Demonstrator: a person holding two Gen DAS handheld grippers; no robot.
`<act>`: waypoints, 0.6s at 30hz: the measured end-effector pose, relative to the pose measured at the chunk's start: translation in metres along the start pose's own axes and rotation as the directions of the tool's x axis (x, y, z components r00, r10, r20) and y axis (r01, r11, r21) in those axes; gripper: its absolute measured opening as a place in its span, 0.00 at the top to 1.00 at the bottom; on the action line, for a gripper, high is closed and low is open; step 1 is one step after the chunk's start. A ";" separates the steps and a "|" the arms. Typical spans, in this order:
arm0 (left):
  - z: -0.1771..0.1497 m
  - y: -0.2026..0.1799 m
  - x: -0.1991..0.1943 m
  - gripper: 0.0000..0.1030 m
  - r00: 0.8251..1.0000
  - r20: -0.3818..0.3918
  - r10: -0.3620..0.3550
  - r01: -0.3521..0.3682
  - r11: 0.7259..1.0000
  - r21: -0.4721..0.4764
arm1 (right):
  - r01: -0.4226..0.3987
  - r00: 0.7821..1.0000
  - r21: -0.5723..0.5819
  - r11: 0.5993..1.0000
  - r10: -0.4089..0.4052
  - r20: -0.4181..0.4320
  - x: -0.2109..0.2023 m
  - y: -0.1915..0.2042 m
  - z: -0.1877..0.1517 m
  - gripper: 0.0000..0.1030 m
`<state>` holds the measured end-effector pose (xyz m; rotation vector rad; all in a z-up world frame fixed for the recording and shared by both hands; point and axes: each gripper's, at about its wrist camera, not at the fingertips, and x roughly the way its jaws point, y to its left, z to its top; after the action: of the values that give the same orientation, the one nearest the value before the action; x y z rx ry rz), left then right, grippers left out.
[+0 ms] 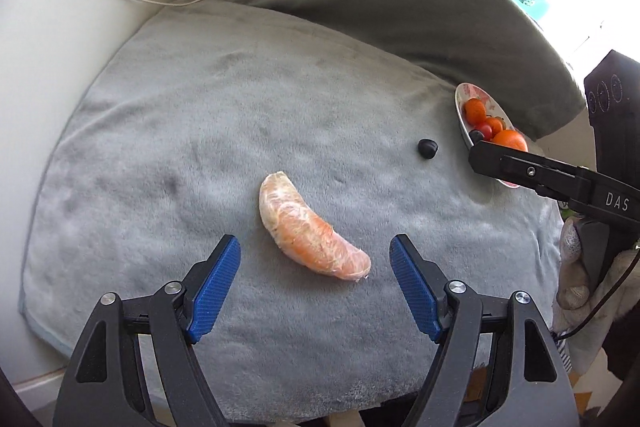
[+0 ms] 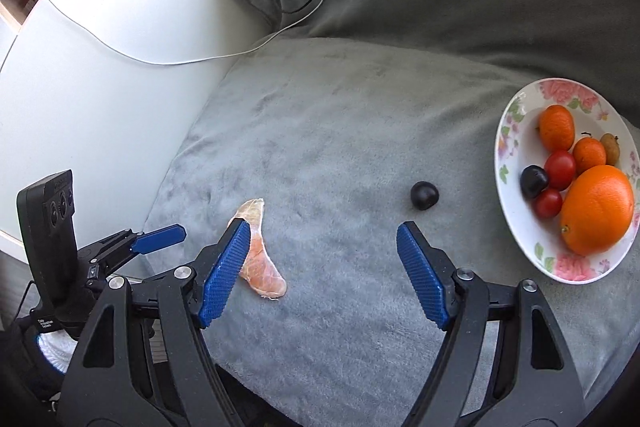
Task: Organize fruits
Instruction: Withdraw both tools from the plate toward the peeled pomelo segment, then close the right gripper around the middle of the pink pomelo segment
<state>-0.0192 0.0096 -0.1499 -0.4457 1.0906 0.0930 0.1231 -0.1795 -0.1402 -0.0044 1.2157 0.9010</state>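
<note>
The step in hand looks like picking up the peeled orange segment (image 1: pixel 310 229), which lies on the grey blanket (image 1: pixel 200 115) just ahead of the left tongs (image 1: pixel 316 283), spread wide and empty. Its long axis runs diagonally from far-left to near-right, so the tongs need lowering to close across its narrow width. The right tongs (image 2: pixel 320 271) also stand wide and empty, near the dark plum (image 2: pixel 424 195) beside the floral plate (image 2: pixel 508 147).

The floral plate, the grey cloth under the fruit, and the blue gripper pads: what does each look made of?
Floral plate: likely glazed ceramic, possibly melamine; glossy white rim with printed pink flowers.
Grey cloth: soft plush fleece or microfibre; matte, with brush marks in the nap.
Blue pads on the right gripper and left gripper: probably moulded rubber or plastic; matte, fine cross-hatched grip texture.
</note>
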 end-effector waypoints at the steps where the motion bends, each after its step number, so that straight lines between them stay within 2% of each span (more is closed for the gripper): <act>1: -0.004 0.003 0.001 0.25 1.000 -0.005 -0.005 0.005 1.000 -0.013 | -0.016 1.000 -0.001 1.000 0.016 -0.015 0.005 0.003 0.000 0.24; 7: -0.018 0.011 0.007 0.26 0.996 -0.012 -0.090 0.089 0.993 -0.077 | -0.104 0.989 0.010 0.995 0.105 -0.107 0.035 0.020 0.000 0.24; 10: -0.022 0.010 0.011 0.27 0.992 -0.014 -0.126 0.124 0.989 -0.077 | -0.153 0.975 0.029 0.988 0.155 -0.157 0.050 0.025 -0.001 0.34; 18: -0.023 0.013 0.024 0.42 0.981 -0.016 -0.195 0.192 0.975 -0.109 | -0.203 0.945 0.082 0.976 0.217 -0.243 0.085 0.032 -0.002 0.40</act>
<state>-0.0313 0.0091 -0.1839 -0.6485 1.0660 -0.0267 0.1072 -0.1091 -0.1955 0.0594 1.4980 1.0758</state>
